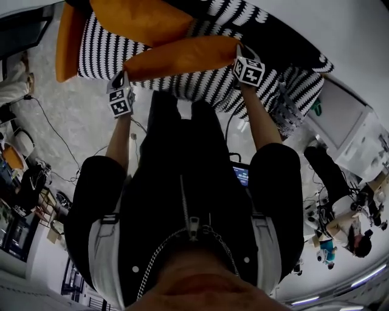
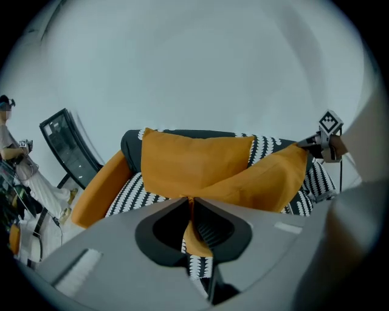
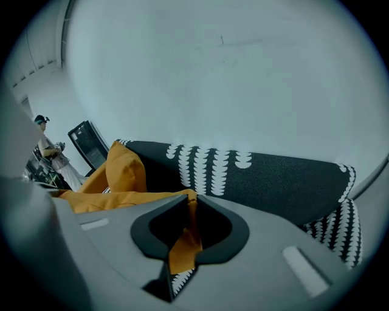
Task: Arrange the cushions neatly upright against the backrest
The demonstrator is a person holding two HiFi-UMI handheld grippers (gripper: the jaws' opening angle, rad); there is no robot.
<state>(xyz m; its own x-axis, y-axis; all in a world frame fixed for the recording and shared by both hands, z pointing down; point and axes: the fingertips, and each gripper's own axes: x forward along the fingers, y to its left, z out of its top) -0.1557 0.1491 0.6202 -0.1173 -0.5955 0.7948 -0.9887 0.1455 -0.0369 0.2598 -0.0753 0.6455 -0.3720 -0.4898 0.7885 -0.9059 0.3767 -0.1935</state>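
An orange cushion (image 1: 182, 56) hangs roughly level in front of the black-and-white patterned sofa (image 1: 206, 88), held at both ends. My left gripper (image 1: 124, 74) is shut on its left corner, with orange fabric pinched between the jaws (image 2: 189, 201). My right gripper (image 1: 239, 53) is shut on the right corner, and fabric also runs between its jaws (image 3: 189, 205). The held cushion (image 2: 261, 179) slopes across the seat. A second orange cushion (image 2: 194, 161) stands upright against the dark backrest (image 3: 267, 179) and shows again in the head view (image 1: 140, 18).
The sofa has an orange armrest (image 1: 67, 42) on its left side. Cables (image 1: 55, 127) run over the pale floor. A white cabinet (image 1: 346, 127) stands to the right, with people beyond it. A black frame (image 2: 67, 146) and a person (image 2: 7, 130) are to the sofa's left.
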